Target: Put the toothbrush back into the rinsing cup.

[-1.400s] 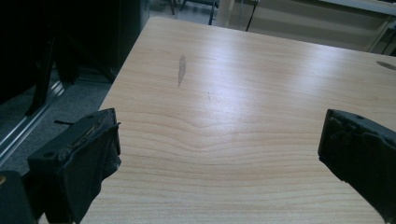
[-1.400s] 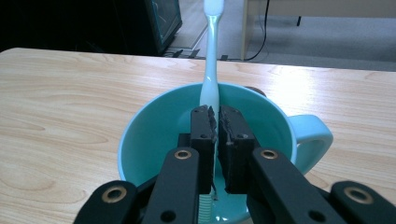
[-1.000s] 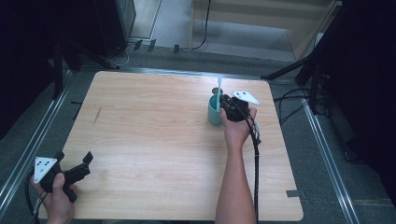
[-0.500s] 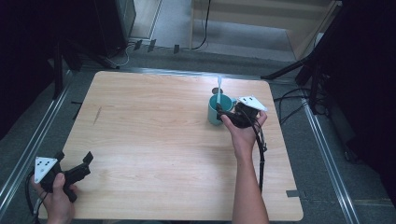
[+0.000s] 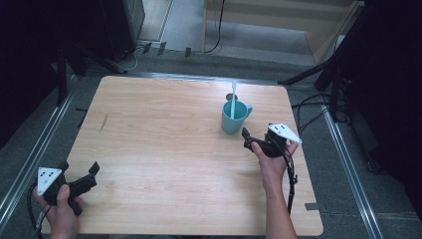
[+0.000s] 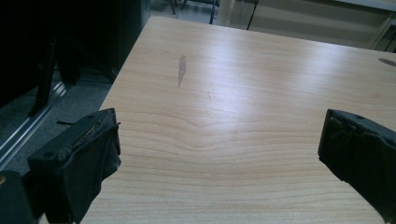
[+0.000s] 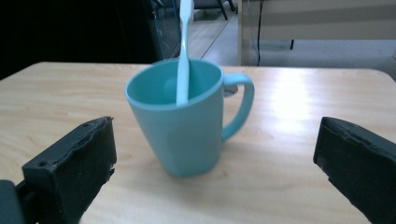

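The table (image 5: 164,149) was bright, but the room around it was very dark. Shiny light glared behind the cup (image 7: 187,126). The close black jaws looked blurry.

The bench (image 5: 164,149) is seen as pale wood, smooth with a soft sheen. The mug (image 7: 187,121) and toothbrush (image 7: 183,56) look plastic, smooth and semi-matt.

The right gripper (image 5: 247,140), jaws just opened wide with nothing between them, is held level above the table's (image 5: 164,149) right side, while the left gripper (image 5: 83,175), jaws also spread, rests low at the near left corner.
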### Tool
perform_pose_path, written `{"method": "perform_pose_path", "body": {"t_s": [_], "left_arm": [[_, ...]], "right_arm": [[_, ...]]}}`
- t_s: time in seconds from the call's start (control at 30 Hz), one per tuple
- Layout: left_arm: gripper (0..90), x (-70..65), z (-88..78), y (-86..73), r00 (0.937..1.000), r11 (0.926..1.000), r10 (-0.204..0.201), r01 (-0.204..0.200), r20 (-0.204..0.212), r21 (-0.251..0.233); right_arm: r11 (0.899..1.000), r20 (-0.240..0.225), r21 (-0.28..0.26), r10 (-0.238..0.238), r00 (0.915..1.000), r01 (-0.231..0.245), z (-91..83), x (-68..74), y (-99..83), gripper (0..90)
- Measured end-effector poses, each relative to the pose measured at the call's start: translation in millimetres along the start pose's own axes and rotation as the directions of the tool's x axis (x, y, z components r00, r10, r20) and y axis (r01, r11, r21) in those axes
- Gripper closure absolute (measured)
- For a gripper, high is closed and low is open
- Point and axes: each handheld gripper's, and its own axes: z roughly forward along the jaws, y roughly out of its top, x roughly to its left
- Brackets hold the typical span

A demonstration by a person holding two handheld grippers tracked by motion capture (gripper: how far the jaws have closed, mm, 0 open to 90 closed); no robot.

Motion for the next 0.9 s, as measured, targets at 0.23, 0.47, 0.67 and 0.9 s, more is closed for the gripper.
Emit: {"method": "perform_pose_path", "body": {"t_s": [0.23,0.47,0.67,0.9], "left_arm": [[0.0,-0.1,0.1,0.1,1.0000,1.0000,0.000,0.000,-0.001,0.001],[0.0,-0.8,0.3,0.1,1.0000,1.0000,0.000,0.000,-0.005,0.003],[0.0,-0.7,0.1,0.1,1.0000,1.0000,0.006,-0.006,-0.005,0.004],[0.0,-0.9,0.2,0.0,1.0000,1.0000,0.006,-0.006,-0.006,0.004]], "right_arm": [[1.000,0.013,-0.008,0.020,0.9997,-0.020,-21.6,-16.7,-23.6,0.0],[0.999,0.034,-0.015,0.039,0.9986,-0.039,-43.0,-32.2,-39.5,0.0],[0.999,0.053,-0.004,0.042,0.9977,-0.042,-57.7,-44.6,-54.6,0.0],[0.998,0.062,0.000,0.064,0.9960,-0.064,-74.3,-57.0,-72.0,0.0]]}}
